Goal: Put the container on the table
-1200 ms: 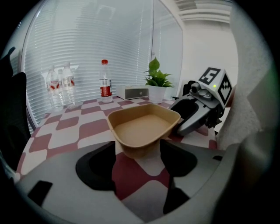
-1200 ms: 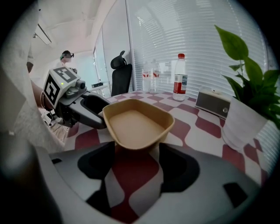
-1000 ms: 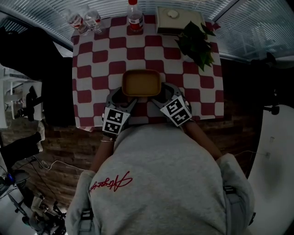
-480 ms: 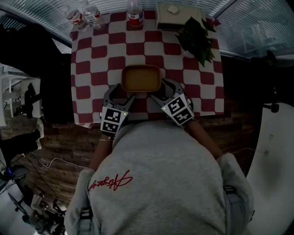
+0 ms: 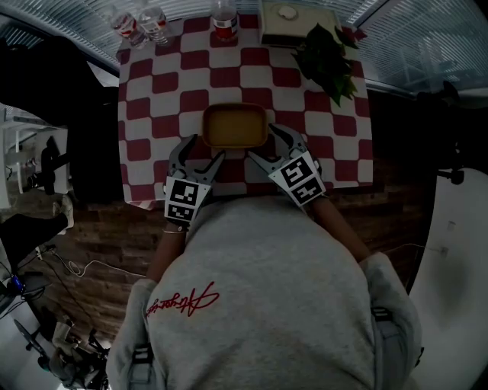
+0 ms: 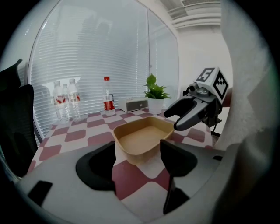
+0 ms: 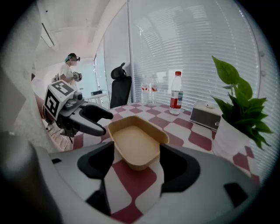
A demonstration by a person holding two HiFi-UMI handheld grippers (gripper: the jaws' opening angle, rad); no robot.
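The main risk I see is a snag. The container (image 5: 235,126) sits flat on the checked bench (image 5: 152,99), and it looks light, so a nudge would probably shift it. Its near corners lie just ahead of both grippers. If either gripper swings inward or lifts carelessly, a jaw tip could catch the rim. That could skid the tray across the cloth or tip it up on one side. The two grippers also angle in toward each other, so a hurried move might knock one against the other with the tray between them.

The left gripper (image 5: 206,147) is released, with its jaws spread wide. Between them I see only bench cloth and the near wall of the container just beyond the tips. I cannot see any contact. The right gripper (image 5: 261,141) is the same, wide open and holding nothing, with the tray's other near corner just ahead of its jaws. I cannot be sure whether its outer jaw tip brushes the rim.

The red-capped bottle (image 5: 223,23) and the potted plant (image 5: 328,65) stand well beyond both grippers and out of harm's way.
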